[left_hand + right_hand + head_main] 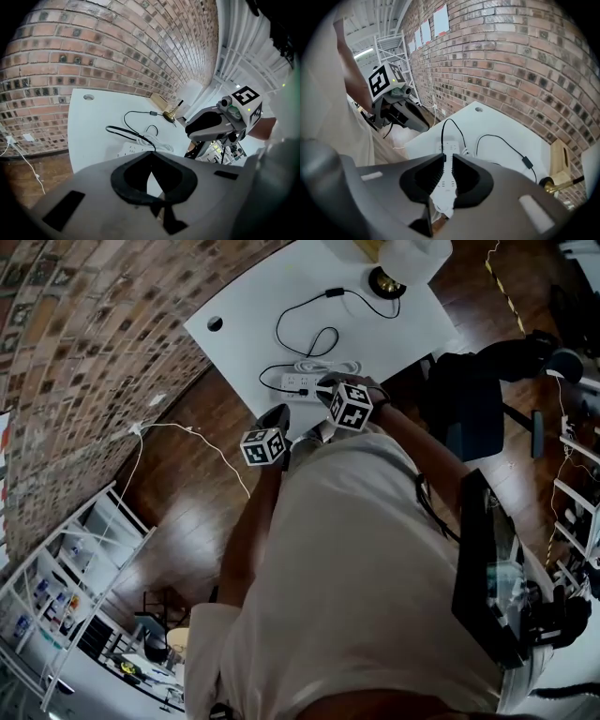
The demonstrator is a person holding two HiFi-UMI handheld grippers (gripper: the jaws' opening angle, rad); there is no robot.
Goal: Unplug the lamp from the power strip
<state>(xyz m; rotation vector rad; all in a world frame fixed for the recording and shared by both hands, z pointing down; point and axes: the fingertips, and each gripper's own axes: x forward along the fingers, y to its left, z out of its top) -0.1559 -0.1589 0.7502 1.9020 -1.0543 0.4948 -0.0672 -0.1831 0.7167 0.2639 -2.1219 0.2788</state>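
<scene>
White table [244, 306] by brick wall: lamp cord [334, 292] still plugged into power strip [298, 382] near front edge. Right gripper [446, 158] empty, jaws narrowly apart; left gripper [150, 154] closed, empty.

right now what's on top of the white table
A white power strip with a black cord looping from it, a bundled white cord, and a lamp with a brass base. The right gripper covers part of the power strip, so the sockets there cannot be seen.
</scene>
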